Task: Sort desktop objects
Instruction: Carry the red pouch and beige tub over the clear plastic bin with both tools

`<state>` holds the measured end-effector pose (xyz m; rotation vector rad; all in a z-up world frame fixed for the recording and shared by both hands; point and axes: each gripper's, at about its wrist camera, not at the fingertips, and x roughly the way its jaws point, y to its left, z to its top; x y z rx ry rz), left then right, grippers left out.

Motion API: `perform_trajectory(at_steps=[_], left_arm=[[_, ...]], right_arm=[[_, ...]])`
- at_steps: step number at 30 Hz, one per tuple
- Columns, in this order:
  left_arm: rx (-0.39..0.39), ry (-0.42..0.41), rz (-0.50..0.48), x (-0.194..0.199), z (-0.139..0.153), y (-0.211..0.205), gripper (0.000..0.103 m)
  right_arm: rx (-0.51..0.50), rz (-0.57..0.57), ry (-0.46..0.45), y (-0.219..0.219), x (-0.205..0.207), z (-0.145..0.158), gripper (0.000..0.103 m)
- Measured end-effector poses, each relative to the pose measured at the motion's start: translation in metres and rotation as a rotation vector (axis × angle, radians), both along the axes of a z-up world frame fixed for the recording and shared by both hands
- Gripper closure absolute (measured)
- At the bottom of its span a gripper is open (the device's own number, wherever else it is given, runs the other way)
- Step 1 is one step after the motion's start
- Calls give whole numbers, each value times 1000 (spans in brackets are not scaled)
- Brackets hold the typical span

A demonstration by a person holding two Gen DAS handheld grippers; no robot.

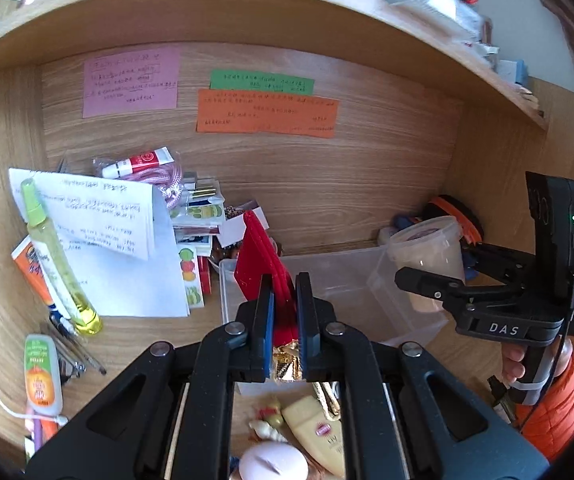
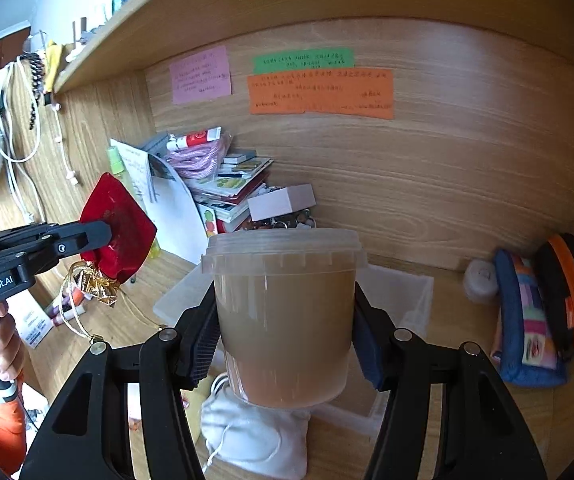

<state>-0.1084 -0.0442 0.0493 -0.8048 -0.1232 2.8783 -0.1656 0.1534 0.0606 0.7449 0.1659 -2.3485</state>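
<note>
Both pairs of jaws are clamping something: the left gripper is pinching a red pouch near its gold-ribboned neck, and the right gripper is squeezing a lidded tub by its sides, with the blue pads pressing against the translucent wall

In the left view, the pouch is standing up between the fingers and hanging over the near-left corner of a clear bin, while its gold ribbon is bunching below the pads. In the right view, the same pouch is dangling off to the left, above the desk, with the ribbon trailing down beneath it

The tub is being held upright above the bin, its lid on; in the left view, it is hovering over the bin's right end

Behind the bin, a heap is lying against the back wall: paper sheets, a yellow-green spray bottle, a red-and-white tube, a pink cord and a small white box. Pink, green and orange notes are sticking to the wall. A white cloth bag is lying under the tub, and a blue patterned case is leaning beside an orange-trimmed black one at the right
</note>
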Motion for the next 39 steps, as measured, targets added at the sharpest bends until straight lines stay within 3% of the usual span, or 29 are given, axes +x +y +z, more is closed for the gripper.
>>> perform_trajectory(at_steps=[22,31,39], left_arm=[[28,-141,-34,-109,-40,-5,95],[-17,-261,-27,-135,-85,-1,95],[-78,-291,-7,-137,-99,5,95]], right_arm=[[86,-37,-194,-46,-100,-65,48],[147,-29,-193,-53,-106,-77,48],[218,-14,-200,-57,-104,-84,48]])
